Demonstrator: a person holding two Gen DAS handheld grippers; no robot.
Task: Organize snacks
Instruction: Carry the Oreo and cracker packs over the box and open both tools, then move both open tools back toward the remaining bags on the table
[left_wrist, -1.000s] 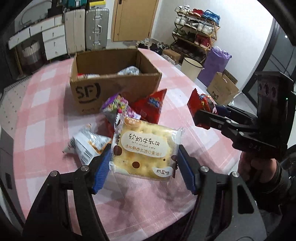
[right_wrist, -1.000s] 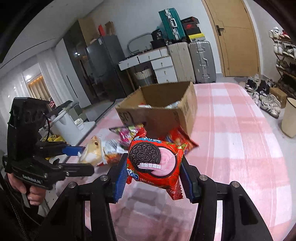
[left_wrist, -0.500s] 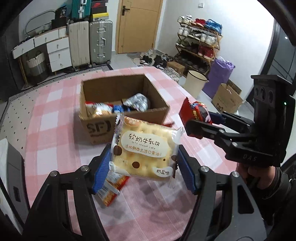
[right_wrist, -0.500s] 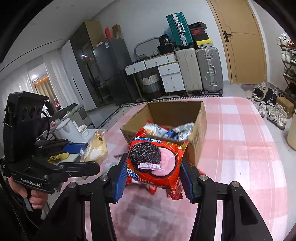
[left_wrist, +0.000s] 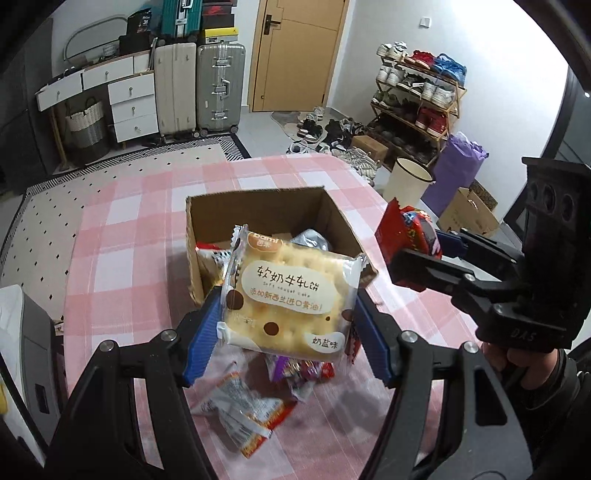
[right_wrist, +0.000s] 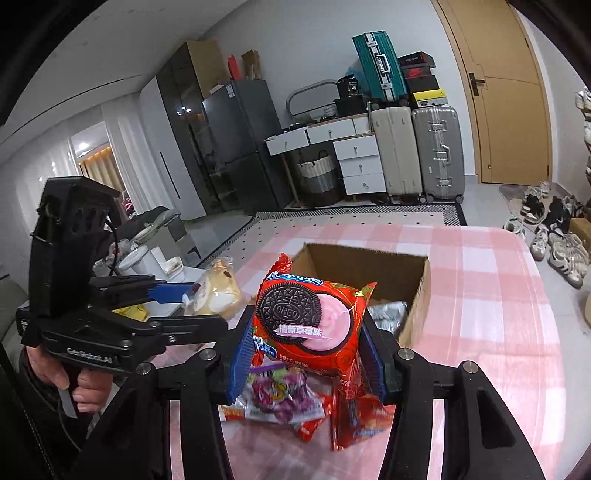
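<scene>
My left gripper (left_wrist: 288, 328) is shut on a yellow nougat-biscuit packet (left_wrist: 288, 302), held in the air in front of the open cardboard box (left_wrist: 258, 206). My right gripper (right_wrist: 306, 354) is shut on a red Oreo packet (right_wrist: 306, 321), raised just short of the same box (right_wrist: 417, 280). Each gripper shows in the other's view: the right gripper (left_wrist: 421, 251) with its red packet (left_wrist: 406, 229) at the right, the left gripper (right_wrist: 199, 295) with the yellow packet (right_wrist: 218, 291) at the left. Several packets lie inside the box.
Loose snack packets (left_wrist: 251, 406) (right_wrist: 280, 398) lie on the pink checked tablecloth (left_wrist: 122, 240) under both grippers. A person's hand (right_wrist: 74, 384) holds each handle. Suitcases (left_wrist: 219, 88), drawers and a shoe rack (left_wrist: 417, 99) stand beyond the table.
Both grippers have risen with their packets and come closer to the box, whose inside now shows. The loose packets have slid lower in both views.
</scene>
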